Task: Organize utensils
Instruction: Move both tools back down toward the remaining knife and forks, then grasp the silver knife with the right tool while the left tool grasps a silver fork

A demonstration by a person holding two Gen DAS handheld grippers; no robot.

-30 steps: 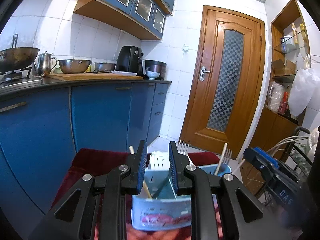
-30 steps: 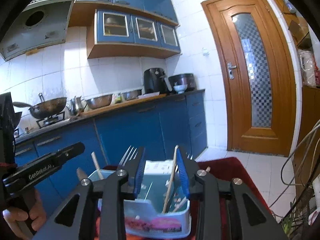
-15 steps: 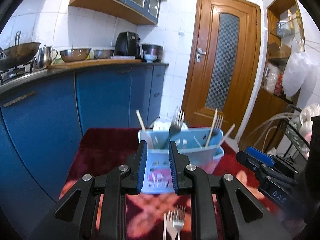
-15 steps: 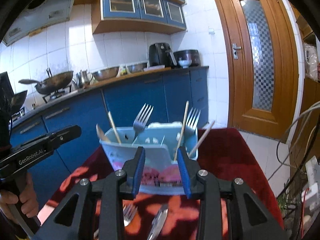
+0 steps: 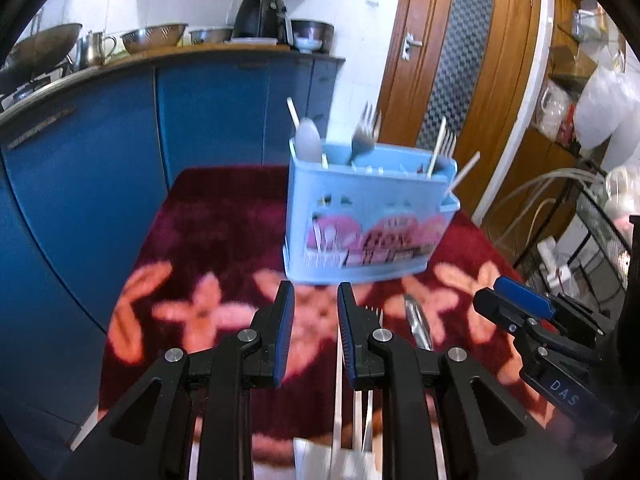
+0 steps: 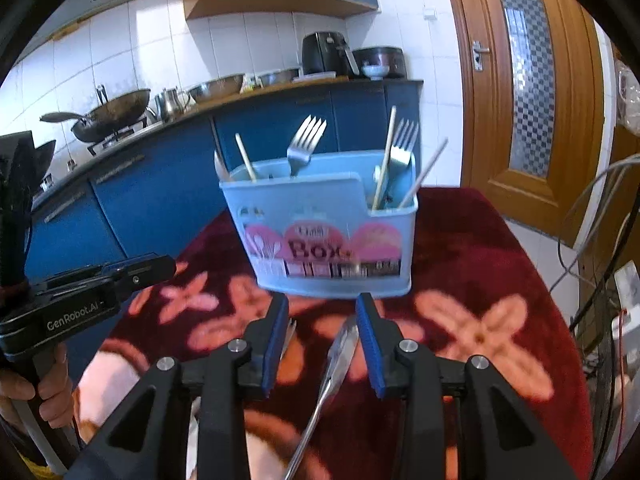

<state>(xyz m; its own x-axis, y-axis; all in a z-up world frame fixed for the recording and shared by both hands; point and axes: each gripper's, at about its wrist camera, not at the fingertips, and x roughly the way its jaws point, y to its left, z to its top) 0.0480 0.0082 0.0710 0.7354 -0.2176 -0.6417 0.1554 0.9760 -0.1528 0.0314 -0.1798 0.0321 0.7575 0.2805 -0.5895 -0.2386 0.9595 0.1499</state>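
Blue kitchen cabinets are running along the left of both frames, with a wooden door standing at the upper right. On the worktop above the cabinets a wok, steel bowls and a black air fryer are sitting in a row. Below them my desk is lying under a dark red cloth with pink flowers. I am looking at a light blue utensil box standing upright at the centre of each frame, a little past my tips. Forks, chopsticks and a pale spoon are sticking up out of it. My left gripper is hovering over the cloth with its jaws slightly parted and pinching nothing; a fork is lying flat on the cloth just right of them, partly hidden behind the right finger. My right gripper is showing its jaws spread wider and empty. A metal utensil is lying on the cloth in the gap between them; the blur is keeping me from telling whether it is a spoon or a knife. A hand is gripping the handle of the left gripper at the lower left of the right wrist view.
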